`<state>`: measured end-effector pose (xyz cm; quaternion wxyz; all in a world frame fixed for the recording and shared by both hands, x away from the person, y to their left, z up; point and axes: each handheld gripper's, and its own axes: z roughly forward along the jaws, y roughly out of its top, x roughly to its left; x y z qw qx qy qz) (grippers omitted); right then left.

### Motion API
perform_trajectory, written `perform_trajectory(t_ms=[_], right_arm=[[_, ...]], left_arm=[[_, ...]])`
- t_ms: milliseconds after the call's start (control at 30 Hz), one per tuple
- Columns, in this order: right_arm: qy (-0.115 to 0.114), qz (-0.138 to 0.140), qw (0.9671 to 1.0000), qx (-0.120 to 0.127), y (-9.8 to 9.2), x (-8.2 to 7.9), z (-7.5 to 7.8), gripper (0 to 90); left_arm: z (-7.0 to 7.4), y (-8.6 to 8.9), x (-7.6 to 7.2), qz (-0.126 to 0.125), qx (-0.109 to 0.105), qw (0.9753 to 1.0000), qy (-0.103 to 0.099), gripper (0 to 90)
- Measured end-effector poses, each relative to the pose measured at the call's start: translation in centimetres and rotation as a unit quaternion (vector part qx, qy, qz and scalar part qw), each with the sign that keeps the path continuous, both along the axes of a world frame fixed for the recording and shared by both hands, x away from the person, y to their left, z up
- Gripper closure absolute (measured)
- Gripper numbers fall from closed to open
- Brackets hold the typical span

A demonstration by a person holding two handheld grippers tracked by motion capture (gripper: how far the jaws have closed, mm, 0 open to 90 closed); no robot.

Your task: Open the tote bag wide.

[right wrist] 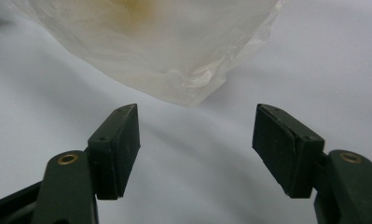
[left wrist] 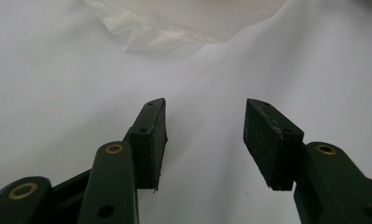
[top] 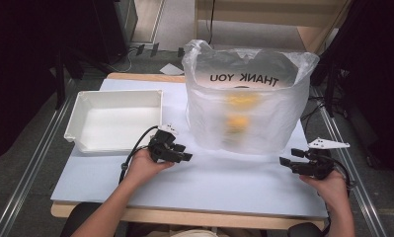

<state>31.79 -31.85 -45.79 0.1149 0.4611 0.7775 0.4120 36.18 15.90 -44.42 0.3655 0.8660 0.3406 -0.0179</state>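
Both tools, left tool (top: 177, 150) and right tool (top: 303, 163), we hold open and empty on the worktop (top: 224, 182), flanking the upright bag (top: 249, 123) just ahead, left nearer.

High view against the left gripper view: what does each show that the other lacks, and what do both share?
The high view alone shows the white tray, the THANK YOU print on the plastic bag, the yellow shapes inside it, both hands and the right gripper. The left gripper view alone shows the left gripper close up, jaws apart, nothing between them. Both share the bag and the white table.
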Motion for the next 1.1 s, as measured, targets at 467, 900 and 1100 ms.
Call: perform_trajectory(t_ms=[467, 900, 1100], right_arm=[[0.003, -0.008, 1.0, -0.004, 0.18, -0.09, -0.12, 33.3], [-0.001, -0.022, 0.9997, 0.003, 0.03, 0.09, -0.11, 33.4], [0.003, -0.02, 0.9998, 0.004, 0.13, 0.16, -0.19, 33.4]], left_arm=[[-0.05, -0.05, 0.23, -0.004, -0.004, 1.0, -0.006, 47.2], [0.06, 0.0, 0.52, -0.003, -0.006, 1.0, -0.001, 46.0], [0.03, 0.05, 0.58, -0.002, -0.013, 0.9999, 0.003, 45.7]])
